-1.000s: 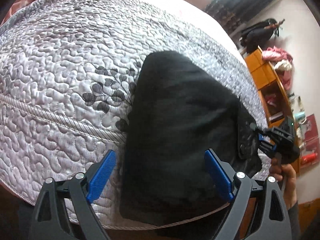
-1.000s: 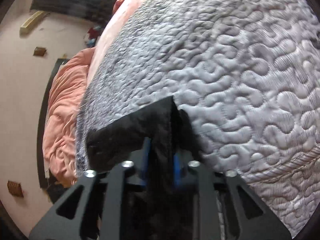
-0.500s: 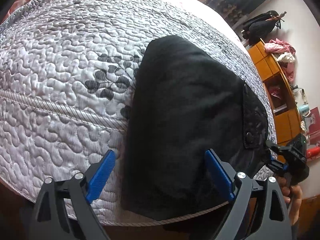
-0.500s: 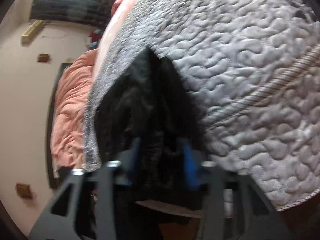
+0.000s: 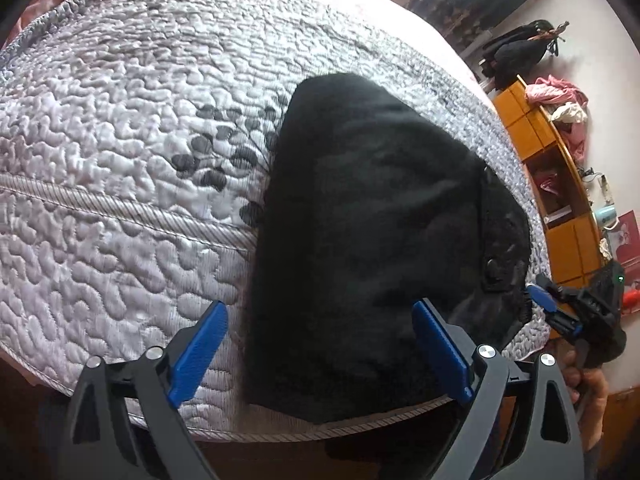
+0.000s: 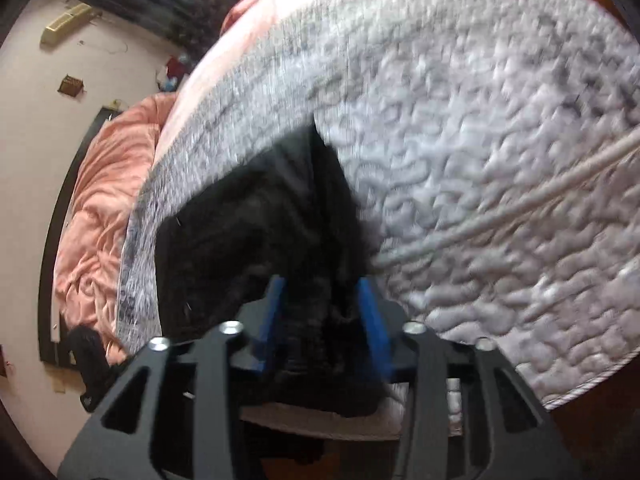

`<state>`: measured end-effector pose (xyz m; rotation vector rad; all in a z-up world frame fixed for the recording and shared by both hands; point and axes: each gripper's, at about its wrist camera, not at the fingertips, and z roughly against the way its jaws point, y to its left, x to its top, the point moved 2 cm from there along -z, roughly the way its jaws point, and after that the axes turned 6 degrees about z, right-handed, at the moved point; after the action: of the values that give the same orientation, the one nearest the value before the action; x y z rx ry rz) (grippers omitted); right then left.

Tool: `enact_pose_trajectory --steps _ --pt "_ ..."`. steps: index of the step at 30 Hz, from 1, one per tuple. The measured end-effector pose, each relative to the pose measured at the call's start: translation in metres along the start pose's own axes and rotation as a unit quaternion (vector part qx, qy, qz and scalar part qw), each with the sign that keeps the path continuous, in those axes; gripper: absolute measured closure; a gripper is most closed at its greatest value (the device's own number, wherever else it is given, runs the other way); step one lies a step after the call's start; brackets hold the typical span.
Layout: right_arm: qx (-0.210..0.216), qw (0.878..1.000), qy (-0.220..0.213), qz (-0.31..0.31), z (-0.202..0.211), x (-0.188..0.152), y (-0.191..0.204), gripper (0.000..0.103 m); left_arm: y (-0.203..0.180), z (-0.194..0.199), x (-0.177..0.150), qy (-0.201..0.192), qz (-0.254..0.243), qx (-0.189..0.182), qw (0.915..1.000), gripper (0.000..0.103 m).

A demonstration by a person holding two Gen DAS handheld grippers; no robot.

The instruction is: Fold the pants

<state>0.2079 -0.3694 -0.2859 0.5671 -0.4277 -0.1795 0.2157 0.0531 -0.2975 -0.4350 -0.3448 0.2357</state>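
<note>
Since the frame a second before, the right gripper [image 6: 322, 312] had been drawn back from the far part of the black pants [image 5: 360, 232] toward the near edge of the bed, and its jaws, then clamped tight on a raised fold of cloth, were seen to be opening. In the right wrist view the blue pads [image 6: 370, 320] were set apart with dark fabric bunched between them; whether the pads pressed on it could not be told, the picture being blurred. From the left wrist view the right gripper [image 5: 554, 312] was seen just beside the waistband corner of the pants, held by a hand [image 5: 588, 384] at the lower right.

The left gripper [image 5: 320, 348] was held wide open above the near hem of the pants, one blue pad over the quilt and the other over the black cloth (nothing was gripped by it).

The pants were laid folded into a compact dark shape on the grey-white quilted bedspread [image 5: 120, 152], their near end hanging a little over the corded edge of the bed. A leaf print on the quilt was partly covered by their left side.

Farther off, a peach-coloured blanket [image 6: 108, 208] was heaped beyond the quilt, and an orange wooden shelf unit [image 5: 560, 200] with pink clothing on top was stood against the wall.
</note>
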Motion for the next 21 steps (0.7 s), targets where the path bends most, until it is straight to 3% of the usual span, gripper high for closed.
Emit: enact_pose_trajectory --steps 6,10,13,14,16,18,21 --pt "0.034 0.999 -0.018 0.037 -0.018 0.045 0.035 0.059 -0.008 -0.01 -0.006 0.014 -0.015 0.008 0.9998 0.009" --pt "0.022 0.999 0.024 0.025 -0.07 0.077 0.032 0.059 -0.01 -0.02 -0.008 0.024 -0.015 0.015 0.9995 0.006" --pt "0.0 0.999 0.052 0.013 -0.092 0.083 0.024 0.064 -0.011 -0.028 -0.009 0.036 -0.016 0.014 0.9991 0.005" --pt "0.004 0.999 0.053 0.013 -0.089 0.083 0.024 0.063 -0.012 -0.028 -0.009 0.036 -0.018 0.015 0.9991 0.005" --pt "0.037 0.999 0.035 0.004 -0.067 0.08 0.026 0.046 -0.013 -0.023 -0.006 0.035 -0.022 0.01 0.9991 0.005" --pt "0.06 0.998 0.005 0.001 -0.033 0.067 0.026 0.043 -0.01 -0.016 -0.003 0.03 -0.018 0.001 0.9994 0.005" --pt "0.08 0.997 0.003 0.006 -0.005 0.036 0.028 0.043 0.004 -0.006 0.0 0.022 0.0 -0.006 0.9997 0.004"
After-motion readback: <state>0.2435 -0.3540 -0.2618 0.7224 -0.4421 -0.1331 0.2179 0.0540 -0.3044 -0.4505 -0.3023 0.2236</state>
